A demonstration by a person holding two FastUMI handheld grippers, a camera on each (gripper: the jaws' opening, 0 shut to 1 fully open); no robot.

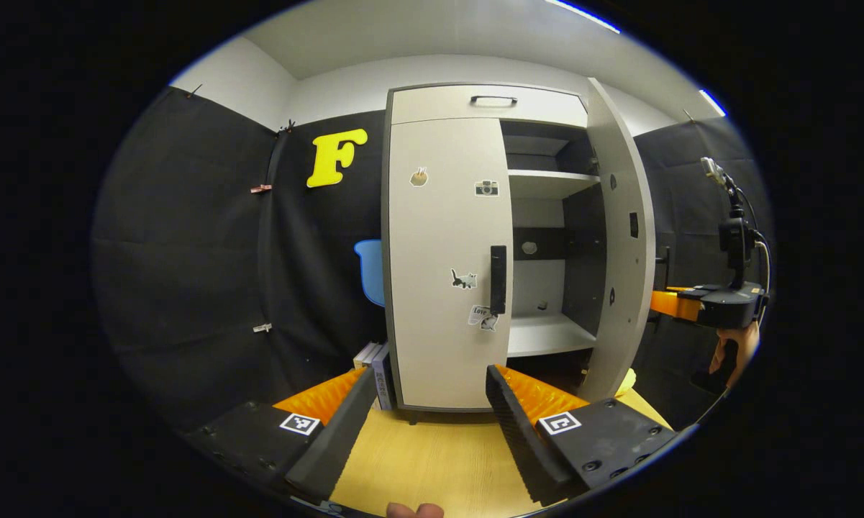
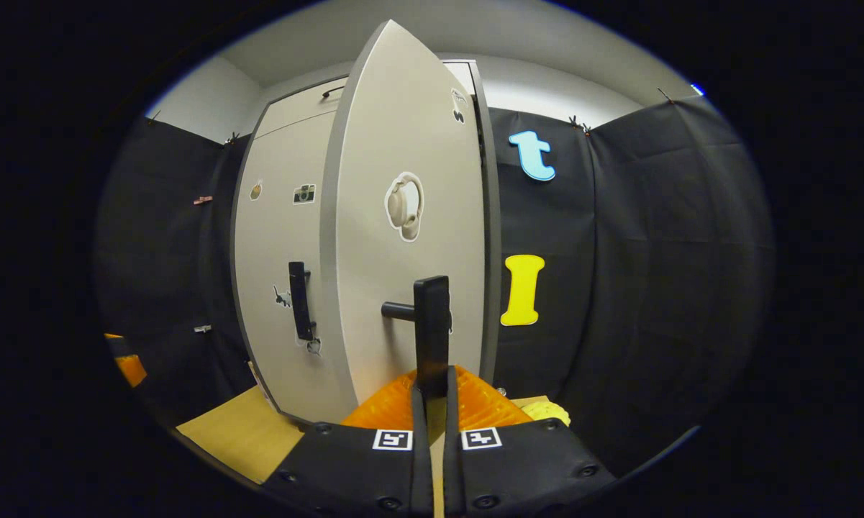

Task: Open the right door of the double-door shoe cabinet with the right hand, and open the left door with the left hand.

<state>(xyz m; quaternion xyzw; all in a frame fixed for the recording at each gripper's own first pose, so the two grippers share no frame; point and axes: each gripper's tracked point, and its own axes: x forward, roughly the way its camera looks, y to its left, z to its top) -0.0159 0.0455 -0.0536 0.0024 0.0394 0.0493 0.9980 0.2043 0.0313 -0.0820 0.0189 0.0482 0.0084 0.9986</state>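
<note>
Right door open on its handle, left door shut.

The shoe cabinet [image 1: 446,259] stands ahead of the left gripper [image 1: 432,403], whose fingers are spread wide apart with nothing between them, short of the closed left door [image 1: 442,216] and its handle [image 1: 498,279]. The right door [image 2: 410,237] is swung out, and the right gripper [image 2: 432,392] is clamped on its handle [image 2: 432,324]. Shelves [image 1: 547,334] show inside, above a wooden floor [image 1: 432,460].

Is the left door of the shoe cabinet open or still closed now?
Closed. The left door lies flush with the cabinet front, while the right door stands swung out, showing shelves.
</note>
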